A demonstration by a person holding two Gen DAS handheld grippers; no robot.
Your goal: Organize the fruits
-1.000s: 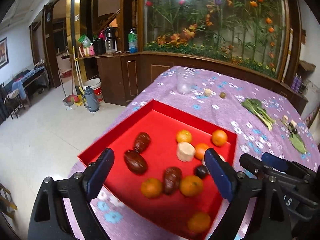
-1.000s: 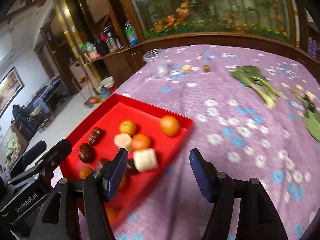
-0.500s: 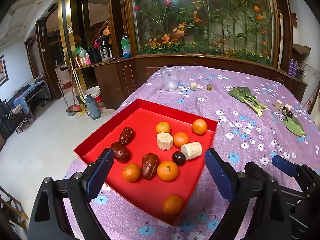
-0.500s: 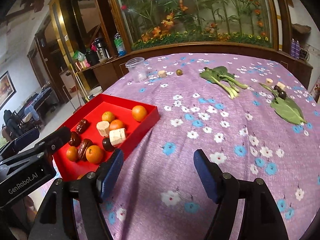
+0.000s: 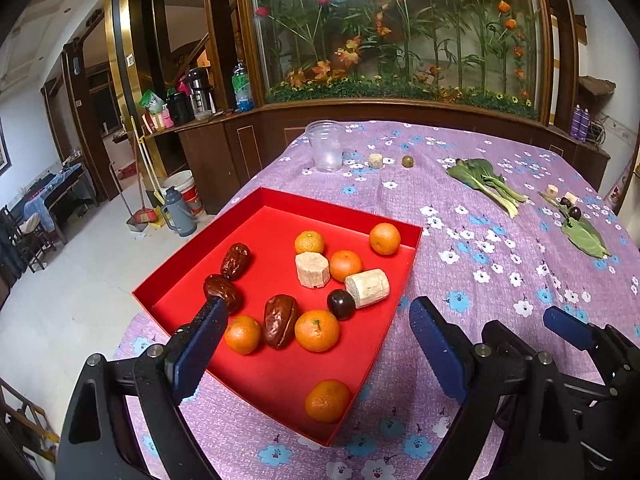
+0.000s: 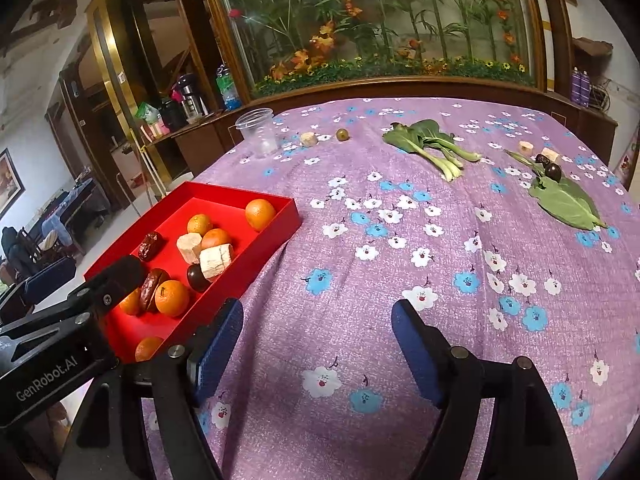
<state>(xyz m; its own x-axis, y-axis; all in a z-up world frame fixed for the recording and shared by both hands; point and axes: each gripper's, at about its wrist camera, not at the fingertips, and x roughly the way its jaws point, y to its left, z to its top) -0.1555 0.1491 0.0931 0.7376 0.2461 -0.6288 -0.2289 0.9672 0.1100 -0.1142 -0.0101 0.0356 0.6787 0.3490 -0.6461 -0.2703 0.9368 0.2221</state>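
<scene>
A red tray (image 5: 408, 280) at the table's left edge holds several oranges (image 5: 317, 330), three brown dates (image 5: 281, 321), a dark plum (image 5: 341, 304) and two pale sugarcane pieces (image 5: 367, 288). My left gripper (image 5: 316, 340) is open and empty, raised above the tray's near end. My right gripper (image 6: 318, 344) is open and empty over bare cloth right of the tray (image 6: 280, 224). Far off lie a small green fruit (image 6: 342, 134), a pale piece (image 6: 308, 139), and dark plums (image 6: 554, 171) with pale pieces by a leaf.
A clear plastic cup (image 5: 325, 151) stands at the far left of the purple flowered tablecloth (image 6: 400, 248). Bok choy (image 6: 432, 144) and a green leaf (image 6: 566, 202) lie at the far right. The table's left edge drops to the floor beside the tray.
Both grippers have pulled back and up from the tray, and both views now take in more of the table. The fruits in the tray have settled. Both grippers stay open.
</scene>
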